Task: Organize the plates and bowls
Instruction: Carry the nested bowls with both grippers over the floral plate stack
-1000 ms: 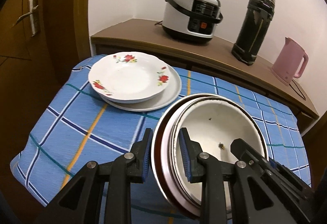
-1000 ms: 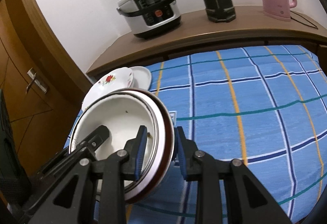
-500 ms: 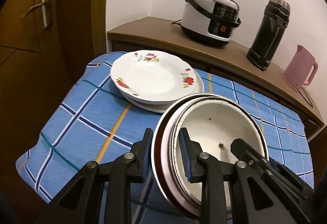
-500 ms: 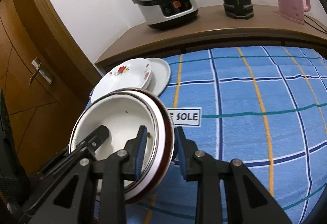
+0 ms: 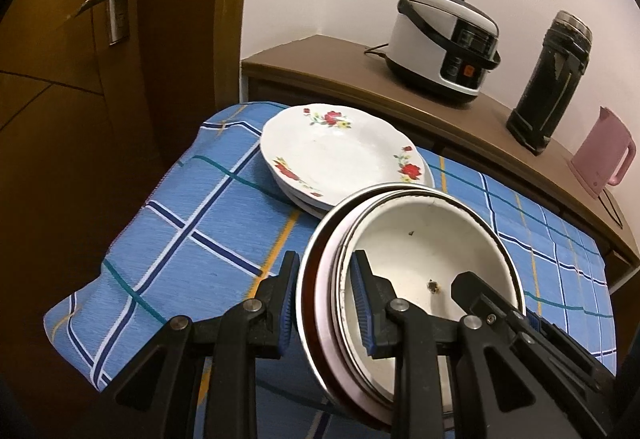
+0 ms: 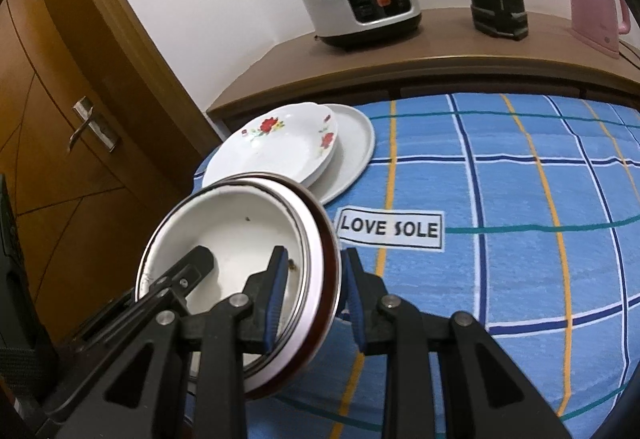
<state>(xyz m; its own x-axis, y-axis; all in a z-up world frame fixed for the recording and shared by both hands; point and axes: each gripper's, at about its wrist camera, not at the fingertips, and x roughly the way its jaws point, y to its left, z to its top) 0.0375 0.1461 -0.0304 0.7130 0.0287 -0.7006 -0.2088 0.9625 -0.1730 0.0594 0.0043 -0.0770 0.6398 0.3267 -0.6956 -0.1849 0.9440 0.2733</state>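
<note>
Both tools were clamped on opposite rim edges of the nested bowl stack, the left tool at its 9 o'clock, the right tool at 3. The stack hung above the checked worktop, the floral plate at 12. Enamel looked stiff, slippery and chip-prone; gripping the rims suited it

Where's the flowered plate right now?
The flowered plate sits on a plain plate at the table's far left corner, just beyond the held bowls, below the rice cooker.
</note>
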